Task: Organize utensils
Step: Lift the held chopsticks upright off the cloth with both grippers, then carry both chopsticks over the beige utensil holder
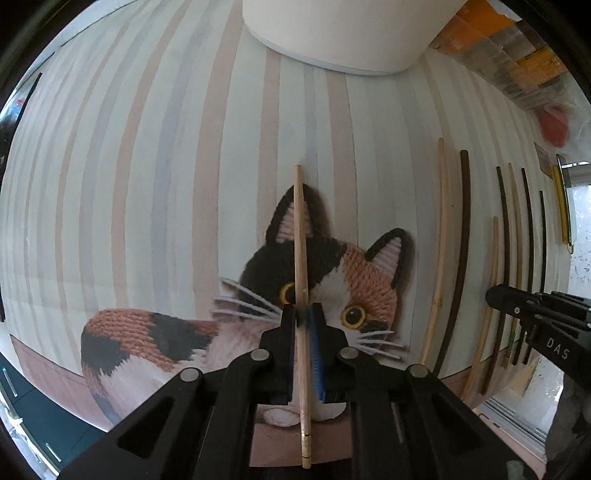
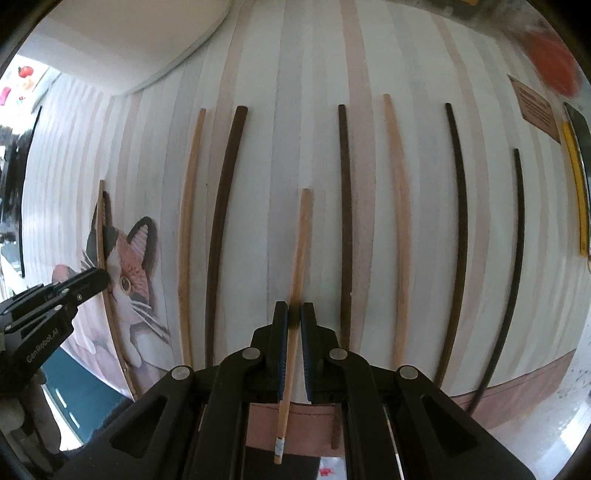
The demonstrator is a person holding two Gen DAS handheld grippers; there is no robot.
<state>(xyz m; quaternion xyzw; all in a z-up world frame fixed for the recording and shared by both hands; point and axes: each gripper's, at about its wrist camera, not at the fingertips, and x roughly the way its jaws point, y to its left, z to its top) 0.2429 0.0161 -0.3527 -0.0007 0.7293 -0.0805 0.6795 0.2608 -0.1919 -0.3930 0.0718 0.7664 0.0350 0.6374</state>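
My left gripper (image 1: pixel 303 314) is shut on a light wooden chopstick (image 1: pixel 301 236), held over the cat picture (image 1: pixel 332 280) on the striped placemat (image 1: pixel 147 184). My right gripper (image 2: pixel 294 314) is shut on another light wooden chopstick (image 2: pixel 301 236), held above the mat among several light and dark chopsticks lying in a row: a light one (image 2: pixel 190 206), a dark one (image 2: pixel 223 214), another dark one (image 2: pixel 345 221). The right gripper also shows at the right edge of the left wrist view (image 1: pixel 535 314); the left gripper shows at the left edge of the right wrist view (image 2: pixel 66 291).
A white round container (image 1: pixel 343 33) stands at the far end of the mat. A red object (image 2: pixel 554 66) and a yellow-handled tool (image 2: pixel 576 184) lie at the far right. The mat's pink border (image 2: pixel 517 398) marks its near edge.
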